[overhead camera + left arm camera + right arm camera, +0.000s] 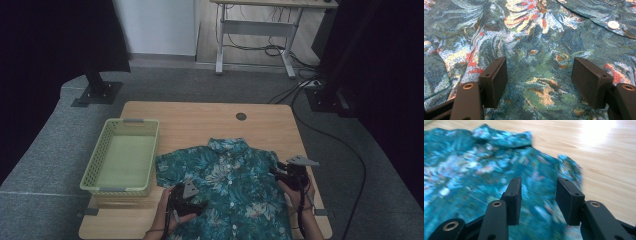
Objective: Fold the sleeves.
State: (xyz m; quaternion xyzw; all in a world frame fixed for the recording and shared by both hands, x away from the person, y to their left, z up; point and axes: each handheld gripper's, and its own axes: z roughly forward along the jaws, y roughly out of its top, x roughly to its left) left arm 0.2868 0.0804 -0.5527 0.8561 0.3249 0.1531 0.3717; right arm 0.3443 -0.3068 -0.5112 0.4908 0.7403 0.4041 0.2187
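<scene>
A teal floral short-sleeved shirt (227,185) lies spread flat, buttons up, on the wooden table (200,117), collar toward the far side. My left gripper (199,204) rests over the shirt's lower left part, jaws wide apart just above the cloth (539,75), nothing between them. My right gripper (280,176) hovers at the shirt's right sleeve (570,168), open, its jaws a moderate gap apart over the fabric (474,167). A white button (613,24) shows in the left gripper view.
An empty light green plastic basket (95,170) stands on the table's left side, beside the shirt. A dark round grommet (241,116) sits near the far edge. Bare wood (609,157) lies to the right of the sleeve. A desk frame and cables stand on the floor beyond.
</scene>
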